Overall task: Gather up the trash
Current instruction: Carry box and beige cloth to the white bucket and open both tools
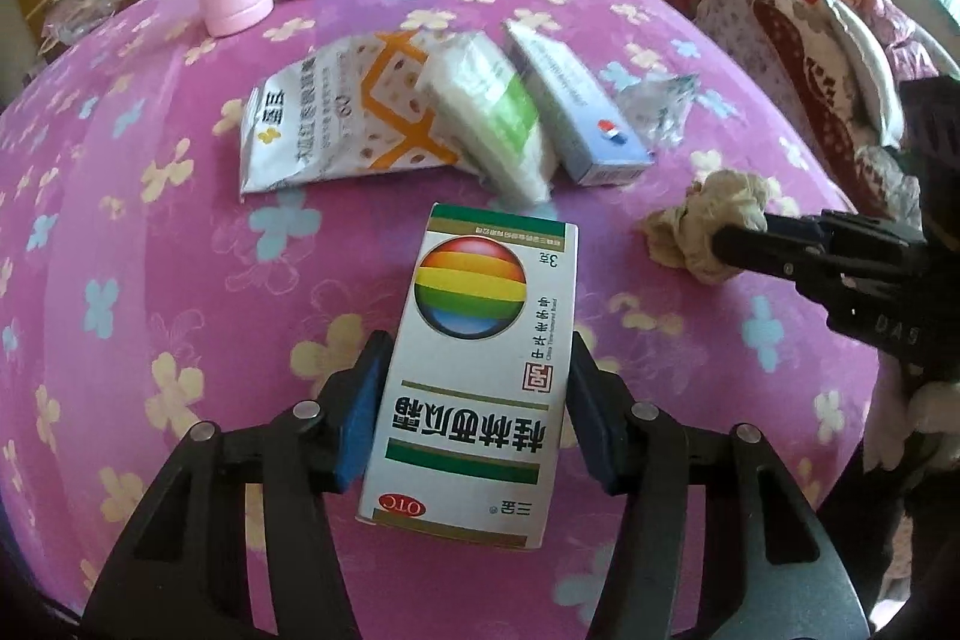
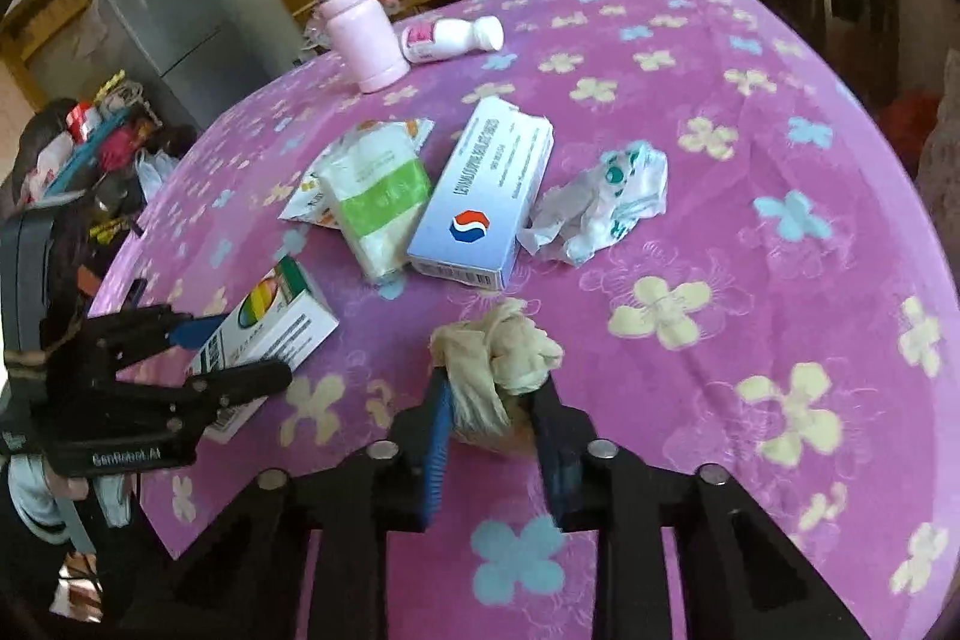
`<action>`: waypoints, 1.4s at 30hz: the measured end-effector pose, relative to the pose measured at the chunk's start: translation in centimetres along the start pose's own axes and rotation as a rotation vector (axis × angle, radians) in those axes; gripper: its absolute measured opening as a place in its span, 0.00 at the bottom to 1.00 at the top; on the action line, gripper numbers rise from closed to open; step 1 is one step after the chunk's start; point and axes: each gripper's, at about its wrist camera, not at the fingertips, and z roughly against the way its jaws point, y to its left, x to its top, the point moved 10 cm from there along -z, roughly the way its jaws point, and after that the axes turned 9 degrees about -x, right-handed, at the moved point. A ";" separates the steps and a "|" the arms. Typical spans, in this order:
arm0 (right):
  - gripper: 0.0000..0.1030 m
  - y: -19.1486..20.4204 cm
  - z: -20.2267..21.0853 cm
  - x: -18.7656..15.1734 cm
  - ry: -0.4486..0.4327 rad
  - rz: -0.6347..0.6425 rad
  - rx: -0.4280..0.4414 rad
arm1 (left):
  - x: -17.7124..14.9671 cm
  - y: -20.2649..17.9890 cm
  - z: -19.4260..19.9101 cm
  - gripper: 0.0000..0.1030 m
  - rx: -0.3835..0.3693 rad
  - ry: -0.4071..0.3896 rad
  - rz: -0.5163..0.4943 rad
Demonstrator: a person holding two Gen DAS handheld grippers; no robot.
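The left claw (image 1: 474,412) grips a white cardboard medicine box with a rainbow ball (image 1: 480,364) by its 2 long sides, at the near edge of the pink flowered tabletop (image 1: 180,280). The right claw (image 2: 492,400) pinches a crumpled beige tissue wad (image 2: 498,346) near mid-tabletop. Both look light; the box is stiff but probably crushable, the wad soft, so its bulk gives the best hold.

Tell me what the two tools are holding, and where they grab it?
The left tool squeezes the white medicine box by its two long sides, near the middle. The right tool pinches the crumpled beige tissue at its lower end.
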 end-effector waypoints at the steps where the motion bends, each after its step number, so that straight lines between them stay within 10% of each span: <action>1: 0.23 -0.1 0.7 0.0 -0.011 0.002 -0.001 | 0.2 -0.4 0.1 0.52 -0.005 -0.006 -0.002; 42: 0.23 -23.7 17.1 -8.7 -0.168 -0.322 -0.297 | 7.4 -28.8 -6.8 0.52 -0.179 -0.051 -0.284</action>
